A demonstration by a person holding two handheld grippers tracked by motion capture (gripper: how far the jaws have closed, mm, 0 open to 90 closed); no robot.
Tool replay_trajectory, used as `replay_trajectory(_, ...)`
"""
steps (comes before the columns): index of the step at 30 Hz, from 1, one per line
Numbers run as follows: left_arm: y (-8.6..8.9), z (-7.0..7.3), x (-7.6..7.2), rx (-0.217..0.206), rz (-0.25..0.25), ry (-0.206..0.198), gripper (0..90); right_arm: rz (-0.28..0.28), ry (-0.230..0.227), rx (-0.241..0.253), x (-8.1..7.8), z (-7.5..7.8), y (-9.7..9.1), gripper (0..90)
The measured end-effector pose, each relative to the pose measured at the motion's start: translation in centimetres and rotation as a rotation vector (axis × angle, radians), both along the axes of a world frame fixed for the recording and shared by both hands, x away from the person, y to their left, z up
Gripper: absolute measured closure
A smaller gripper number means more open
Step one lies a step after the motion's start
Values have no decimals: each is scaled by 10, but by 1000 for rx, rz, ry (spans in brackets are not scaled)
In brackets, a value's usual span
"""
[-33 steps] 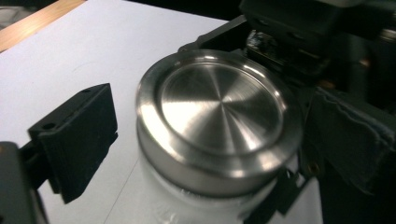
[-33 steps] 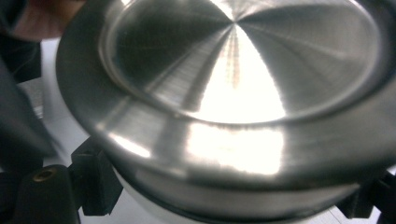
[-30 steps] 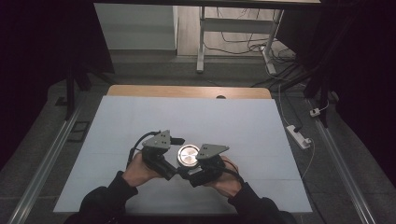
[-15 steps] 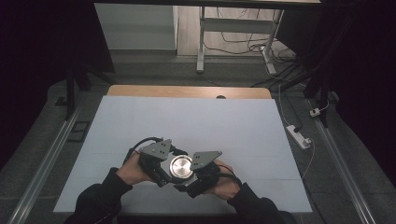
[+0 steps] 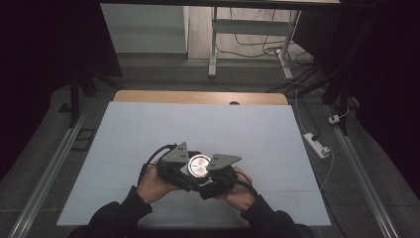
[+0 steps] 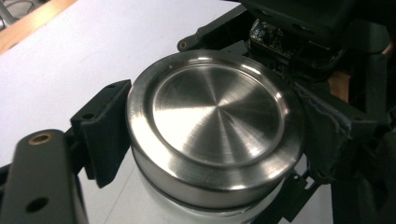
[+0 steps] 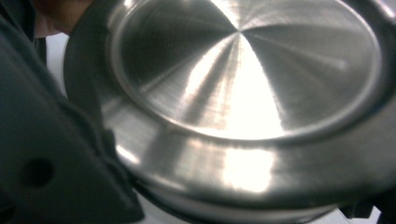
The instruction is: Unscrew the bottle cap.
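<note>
Near the front edge of the white tabletop (image 5: pixel 208 124), a little left of its middle, both hands hold one thing between them: a white jar with a round brushed-steel lid (image 5: pixel 199 165). The left claw (image 5: pixel 184 167) comes at it from the left and the right claw (image 5: pixel 212 173) from the right, so the two black bodies meet around the lid and crowd each other closely. In the left gripper view the lid (image 6: pixel 212 123) sits squarely between the jaws; one black pad presses its left rim and the other its right rim, and these jaws have just been closing onto it, so the left claw is clamped on the lid. A band of the white jar (image 6: pixel 187 212) shows just under the steel rim. In the right gripper view the lid (image 7: pixel 243 79) looms very close and blurred, with a dark jaw lying against its lower left rim; the right claw is closed tight, gripping the jar at or just below the lid, though exactly where the pads bite I cannot tell. Bare white surface stretches wide behind the jar toward the wooden strip (image 5: pixel 198 96) at the far edge, and broadly to both sides. A white power strip (image 5: pixel 317 145) lies off the tabletop's right edge, well apart.
</note>
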State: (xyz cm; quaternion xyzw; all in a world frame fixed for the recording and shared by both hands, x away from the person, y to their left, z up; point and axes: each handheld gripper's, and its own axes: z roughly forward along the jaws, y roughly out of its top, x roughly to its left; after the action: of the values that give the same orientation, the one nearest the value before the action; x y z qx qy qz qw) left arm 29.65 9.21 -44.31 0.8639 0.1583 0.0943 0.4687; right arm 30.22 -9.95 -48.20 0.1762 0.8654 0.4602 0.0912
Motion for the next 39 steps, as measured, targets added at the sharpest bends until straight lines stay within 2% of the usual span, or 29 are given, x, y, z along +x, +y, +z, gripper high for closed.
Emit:
replay_trajectory(3,5,2,4,-37,-22,32,84,-5,-1,12,-1,1,-1,152)
replay_trajectory(4,5,2,4,-37,-22,32,75,-2,-1,15,-1,2,-1,152)
replay_trajectory(6,13,5,6,-72,-49,46,44,10,-3,20,-1,3,-2,152)
replay_trajectory(7,23,10,8,-85,-94,57,37,21,0,20,0,3,-3,151)
replay_trajectory(8,23,10,8,-85,-94,57,37,21,0,20,0,3,-3,151)
replay_trajectory(9,26,11,9,-86,-126,62,37,39,5,18,0,4,-3,152)
replay_trajectory(10,31,13,9,-73,-184,60,42,73,3,13,-2,4,-3,152)
replay_trajectory(12,33,12,8,-52,-227,47,57,116,10,10,-3,4,-2,151)
replay_trajectory(14,33,12,7,-34,-263,48,64,159,16,7,-5,4,0,152)
replay_trajectory(15,33,12,7,-34,-263,48,73,159,16,7,-5,4,0,152)
replay_trajectory(17,29,10,4,-4,-293,33,78,225,18,1,-10,4,3,152)
replay_trajectory(18,27,10,4,1,-311,37,86,242,19,-1,-11,4,4,152)
replay_trajectory(19,24,8,1,23,-338,26,101,257,16,-5,-12,3,4,152)
replay_trajectory(21,20,7,-1,50,-356,9,116,269,21,-13,-14,4,5,152)
replay_trajectory(23,20,7,-2,45,-347,-4,184,270,19,-13,-14,3,6,152)
replay_trajectory(24,20,7,-2,45,-347,-4,187,270,19,-13,-14,3,6,152)
replay_trajectory(27,19,5,-1,26,-281,4,190,234,13,-13,-11,4,4,152)
replay_trajectory(28,19,5,-1,26,-281,4,190,234,13,-13,-11,4,4,152)
replay_trajectory(29,15,4,0,27,-219,1,191,188,18,-11,-8,4,3,152)
replay_trajectory(32,10,2,0,11,-114,8,191,122,14,-12,-4,2,1,152)
replay_trajectory(33,10,2,0,11,-114,8,190,94,15,-14,-3,2,1,152)
replay_trajectory(34,7,0,0,7,-73,7,190,94,15,-14,-3,2,1,152)
replay_trajectory(35,4,-2,1,3,-27,9,189,35,2,-25,0,1,0,152)
replay_trajectory(37,3,-3,1,-1,-9,11,186,-2,4,-30,1,-1,1,152)
replay_trajectory(38,3,-5,3,-18,-13,20,182,-13,3,-30,0,-1,1,152)
replay_trajectory(39,3,-5,3,-18,-13,20,149,-16,2,-28,0,-1,1,152)
